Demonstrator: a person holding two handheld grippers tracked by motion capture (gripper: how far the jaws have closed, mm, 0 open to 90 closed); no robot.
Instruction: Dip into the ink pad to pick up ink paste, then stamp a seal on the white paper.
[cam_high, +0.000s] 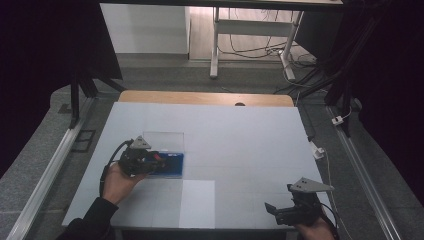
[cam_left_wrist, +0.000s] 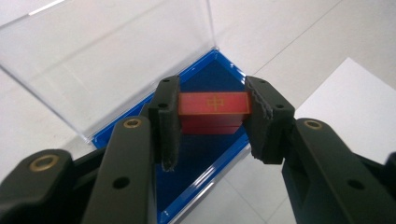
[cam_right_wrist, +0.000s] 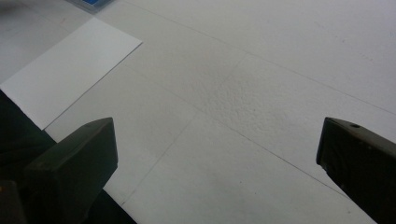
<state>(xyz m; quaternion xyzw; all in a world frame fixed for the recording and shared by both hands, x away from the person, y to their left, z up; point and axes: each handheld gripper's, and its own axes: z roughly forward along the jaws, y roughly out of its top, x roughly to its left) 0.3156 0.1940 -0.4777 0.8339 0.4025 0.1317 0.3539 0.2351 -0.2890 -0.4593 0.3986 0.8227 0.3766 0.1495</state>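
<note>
Left tool (cam_left_wrist: 212, 122) clamps the end faces of a small red block (cam_left_wrist: 213, 111) above an open blue case (cam_left_wrist: 201, 154) at the bench's (cam_high: 240, 135) nine o'clock. The block looks rigid, light, smooth. Right tool (cam_right_wrist: 217, 154) gapes, idle.

The room is dimly lit and its edges are lost in dark. The table (cam_high: 240, 135) is lit softly from above, perhaps. Glare is seen on the clear lid (cam_left_wrist: 107, 60).
</note>
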